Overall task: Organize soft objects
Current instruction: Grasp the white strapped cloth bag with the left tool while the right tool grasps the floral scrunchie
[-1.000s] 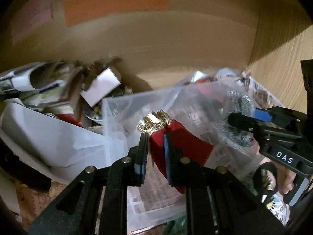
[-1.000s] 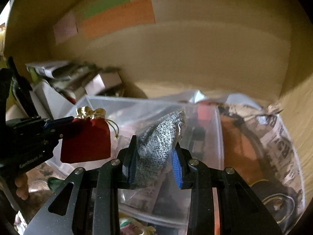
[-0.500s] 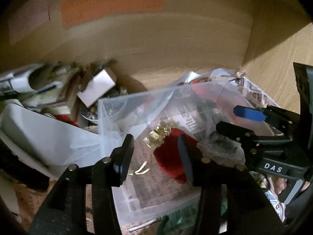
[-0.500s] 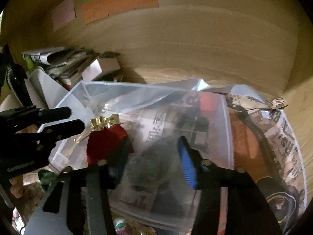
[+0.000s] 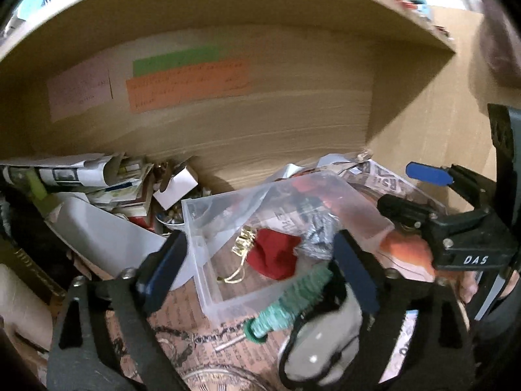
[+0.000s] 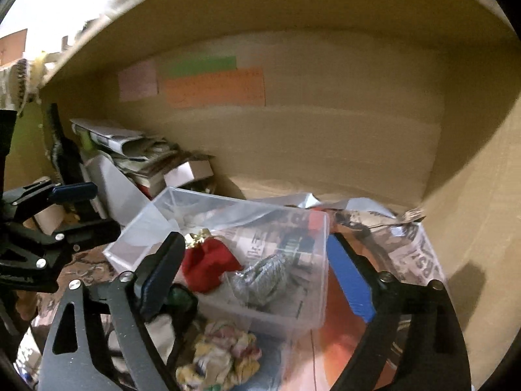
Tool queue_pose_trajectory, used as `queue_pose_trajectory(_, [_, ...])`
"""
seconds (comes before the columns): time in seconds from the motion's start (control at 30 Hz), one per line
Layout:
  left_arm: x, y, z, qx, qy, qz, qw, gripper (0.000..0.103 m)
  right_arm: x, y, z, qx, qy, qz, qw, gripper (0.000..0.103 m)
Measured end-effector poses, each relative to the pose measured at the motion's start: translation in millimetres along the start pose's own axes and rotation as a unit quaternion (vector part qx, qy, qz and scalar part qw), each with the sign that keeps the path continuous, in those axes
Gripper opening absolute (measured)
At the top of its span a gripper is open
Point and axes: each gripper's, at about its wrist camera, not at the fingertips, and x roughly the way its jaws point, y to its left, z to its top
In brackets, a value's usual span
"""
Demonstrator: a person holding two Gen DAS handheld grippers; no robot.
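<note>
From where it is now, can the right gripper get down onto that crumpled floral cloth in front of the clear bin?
Probably yes. The right gripper is open and holds nothing, and the crumpled floral cloth lies uncovered just outside the clear plastic bin, nearer than the bin's front wall. The bin crowds one side.

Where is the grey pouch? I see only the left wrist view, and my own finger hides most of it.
Observer: The grey pouch lies inside the clear box, beside the red pouch.
Operator: Is any soft thing outside the box, where I cannot see it?
Observer: Yes. In the right wrist view a crumpled flowered cloth lies just outside the box's near wall.
</note>
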Motion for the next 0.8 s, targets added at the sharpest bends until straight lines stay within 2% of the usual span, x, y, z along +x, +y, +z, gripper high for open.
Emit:
queue_pose_trajectory(0.1, [-10, -7, -10, 0.002, 0.001, -0.008, 1.0, 0.098, -9, 0, -8, 0.004, -0.003, 0.0, 1.0, 0.09])
queue_pose_trajectory(0.27, [-8, -22, -32, 0.01, 0.026, -0.023, 0.9993, 0.1, -15, 1, -31, 0.009, 0.018, 0.0, 1.0, 0.091])
queue_pose_trajectory(0.57, [30, -48, -70, 0.008, 0.108, -0.067, 0.9918, 0.1, -6, -10, -76, 0.029, 0.076, -0.004, 0.997, 0.091])
queue_pose_trajectory(0.7, [46, -59, -83, 0.018, 0.136, -0.071, 0.9881, 0.1, 0, -11, -82, 0.036, 0.092, 0.009, 0.995, 0.091])
queue_pose_trajectory(0.8, [54, -63, -89, 0.018, 0.147, -0.068, 0.9865, 0.1, 7, -8, -83, 0.039, 0.104, 0.035, 0.993, 0.091])
